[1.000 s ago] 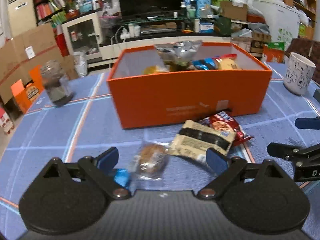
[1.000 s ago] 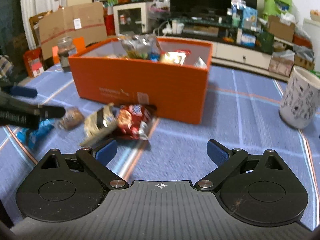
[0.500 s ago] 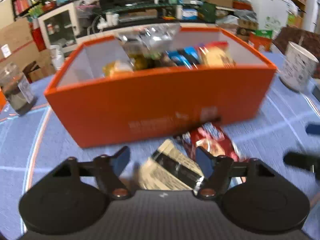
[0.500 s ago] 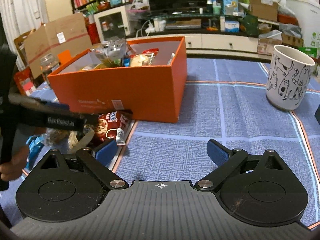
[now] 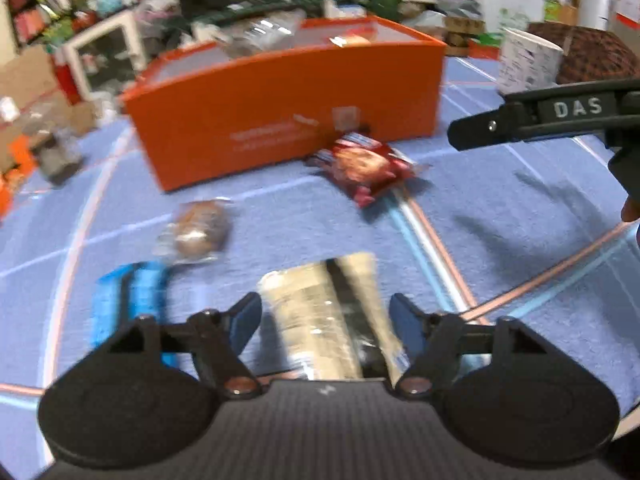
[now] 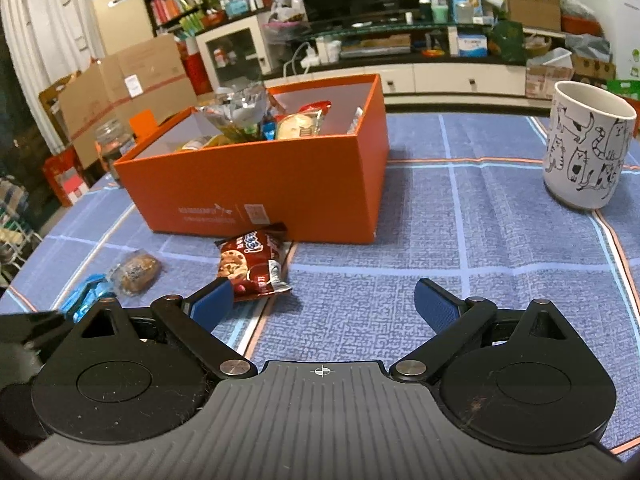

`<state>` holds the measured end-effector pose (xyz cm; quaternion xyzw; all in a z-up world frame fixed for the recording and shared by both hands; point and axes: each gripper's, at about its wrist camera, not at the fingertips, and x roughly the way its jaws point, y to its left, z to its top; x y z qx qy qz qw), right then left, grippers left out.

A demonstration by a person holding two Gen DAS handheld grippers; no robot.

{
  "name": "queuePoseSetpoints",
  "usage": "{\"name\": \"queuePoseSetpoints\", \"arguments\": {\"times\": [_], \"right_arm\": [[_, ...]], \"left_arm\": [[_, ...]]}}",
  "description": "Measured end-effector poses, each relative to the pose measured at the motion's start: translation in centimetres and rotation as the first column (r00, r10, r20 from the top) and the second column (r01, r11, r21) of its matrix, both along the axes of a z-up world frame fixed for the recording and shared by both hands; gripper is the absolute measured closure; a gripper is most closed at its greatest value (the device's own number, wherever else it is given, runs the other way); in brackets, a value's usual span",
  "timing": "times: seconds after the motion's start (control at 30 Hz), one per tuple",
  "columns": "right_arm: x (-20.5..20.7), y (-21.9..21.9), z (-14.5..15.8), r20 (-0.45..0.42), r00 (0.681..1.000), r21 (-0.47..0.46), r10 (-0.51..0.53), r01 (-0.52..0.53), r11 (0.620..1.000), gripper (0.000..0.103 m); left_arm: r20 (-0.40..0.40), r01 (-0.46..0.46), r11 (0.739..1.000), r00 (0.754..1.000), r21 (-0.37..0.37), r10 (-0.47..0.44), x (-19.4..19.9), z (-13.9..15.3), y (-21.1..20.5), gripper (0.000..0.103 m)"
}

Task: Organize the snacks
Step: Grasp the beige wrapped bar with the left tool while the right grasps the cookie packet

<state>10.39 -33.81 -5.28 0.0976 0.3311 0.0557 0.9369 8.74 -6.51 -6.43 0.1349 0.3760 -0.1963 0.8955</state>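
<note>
A beige snack packet with a black band (image 5: 316, 292) lies between the fingers of my left gripper (image 5: 325, 320), low over the blue cloth. Both pads touch its edges while the jaws are opening slightly. The view is blurred. A red cookie packet (image 5: 362, 168) (image 6: 252, 264) rests against the front of the orange box (image 5: 280, 120) (image 6: 260, 184), which holds several snacks. A wrapped muffin (image 5: 194, 232) (image 6: 134, 270) and a blue packet (image 5: 132, 300) (image 6: 86, 292) lie to the left. My right gripper (image 6: 324, 304) stands open with nothing in it, just right of the cookie packet.
A white cat-print mug (image 6: 586, 148) (image 5: 524, 60) stands at the right on the cloth. A glass jar (image 6: 114, 144) sits left of the box near the table edge. Shelves, cardboard boxes and a TV stand fill the room behind.
My left gripper closed on the beige packet beside the cookie packet and drew it back from the box toward the near side. The right view has rolled a little.
</note>
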Motion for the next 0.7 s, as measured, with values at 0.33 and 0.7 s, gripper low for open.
{"name": "queuePoseSetpoints", "arguments": {"times": [0.33,0.7], "right_arm": [[6.6,5.9,-0.9,-0.020,0.999,-0.040,0.046,-0.047,0.998,0.012],[7.8,5.1,-3.4,-0.102,0.993,-0.063,0.055,-0.061,0.996,0.061]], "left_arm": [[-0.017,-0.076,0.996,0.997,-0.051,0.075,0.6,-0.3,1.0,0.017],[-0.045,-0.103,0.992,0.994,-0.072,0.100,-0.3,-0.1,1.4,0.017]]}}
